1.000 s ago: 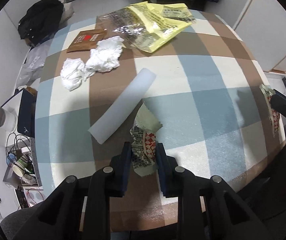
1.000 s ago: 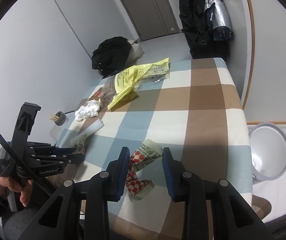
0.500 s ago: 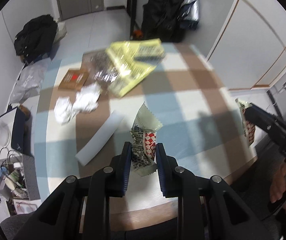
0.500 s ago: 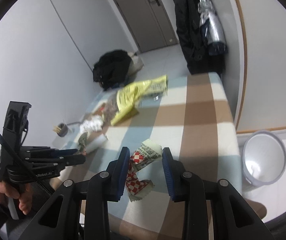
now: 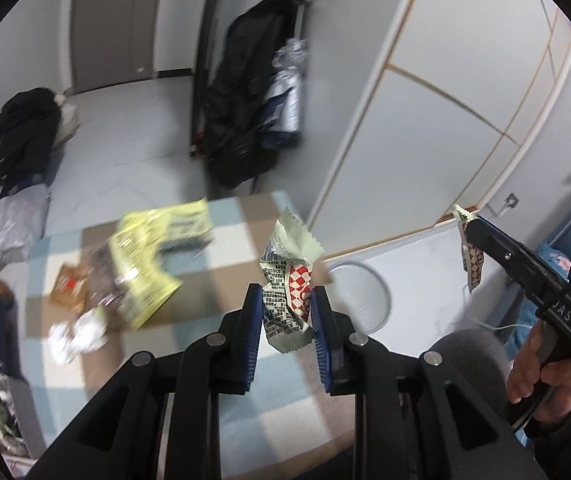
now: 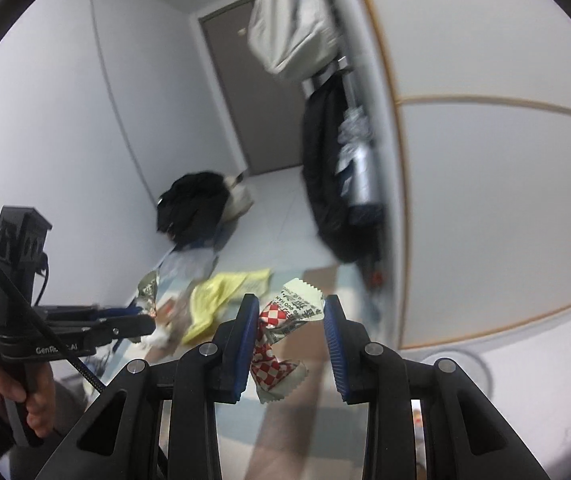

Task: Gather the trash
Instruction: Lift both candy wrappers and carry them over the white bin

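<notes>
The left gripper point(image 5: 286, 306) had its jaws clamped on a crumpled red-checked snack wrapper point(image 5: 289, 284), aloft above the checked tablecloth point(image 5: 221, 364). Right of it, the right gripper point(image 6: 290, 322) held a second checked wrapper point(image 6: 281, 334), seemingly pinned against one pad only; I couldn't tell how firmly, so it might have slipped out. Beyond the tablecloth's right edge, the round white bin point(image 5: 359, 300) sat blurred, half hidden.

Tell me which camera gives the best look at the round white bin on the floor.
The left wrist view: the white bin shows past the table's edge, its rim partly hidden behind the left gripper and its wrapper. The right wrist view catches only a sliver of the rim behind the right gripper's finger.
</notes>
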`<action>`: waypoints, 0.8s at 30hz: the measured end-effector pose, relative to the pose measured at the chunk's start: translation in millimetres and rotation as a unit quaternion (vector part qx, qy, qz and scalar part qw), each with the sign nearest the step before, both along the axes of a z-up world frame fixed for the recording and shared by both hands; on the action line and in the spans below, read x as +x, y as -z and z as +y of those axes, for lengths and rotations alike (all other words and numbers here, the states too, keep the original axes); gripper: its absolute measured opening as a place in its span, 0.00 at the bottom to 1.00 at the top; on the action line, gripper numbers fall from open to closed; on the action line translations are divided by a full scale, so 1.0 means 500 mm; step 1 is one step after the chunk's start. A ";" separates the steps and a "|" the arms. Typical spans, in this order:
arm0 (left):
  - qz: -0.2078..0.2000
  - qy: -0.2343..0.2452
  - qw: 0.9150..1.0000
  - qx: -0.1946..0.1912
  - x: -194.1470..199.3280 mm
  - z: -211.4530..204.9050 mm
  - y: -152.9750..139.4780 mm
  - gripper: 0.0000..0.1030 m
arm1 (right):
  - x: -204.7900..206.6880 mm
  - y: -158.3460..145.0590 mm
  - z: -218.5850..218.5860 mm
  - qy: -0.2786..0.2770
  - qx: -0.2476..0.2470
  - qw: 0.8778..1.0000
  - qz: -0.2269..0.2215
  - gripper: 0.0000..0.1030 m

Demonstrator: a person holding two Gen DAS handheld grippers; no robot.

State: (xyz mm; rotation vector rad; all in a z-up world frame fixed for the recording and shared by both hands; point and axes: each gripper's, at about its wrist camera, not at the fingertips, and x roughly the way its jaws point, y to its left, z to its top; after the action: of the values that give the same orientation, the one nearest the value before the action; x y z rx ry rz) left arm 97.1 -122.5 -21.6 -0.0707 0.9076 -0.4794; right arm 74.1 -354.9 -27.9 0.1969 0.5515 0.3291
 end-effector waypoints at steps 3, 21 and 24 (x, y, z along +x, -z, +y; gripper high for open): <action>0.002 0.023 1.000 -0.017 0.030 -0.042 -0.008 0.19 | 0.008 -0.026 -0.060 0.027 0.000 1.000 -0.003 0.31; 0.111 0.141 0.983 -0.028 0.181 -0.358 0.137 0.19 | 0.088 0.084 -0.395 0.162 0.002 0.983 0.087 0.31; 0.146 0.143 0.979 -0.013 0.207 -0.393 0.199 0.19 | 0.107 0.156 -0.432 0.166 0.018 0.978 0.128 0.31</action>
State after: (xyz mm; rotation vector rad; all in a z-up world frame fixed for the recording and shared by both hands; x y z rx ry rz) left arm 200.5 -318.9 -121.2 -0.0349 1.2078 -0.7625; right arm 127.8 -570.8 -106.1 0.3644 0.7540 -0.0134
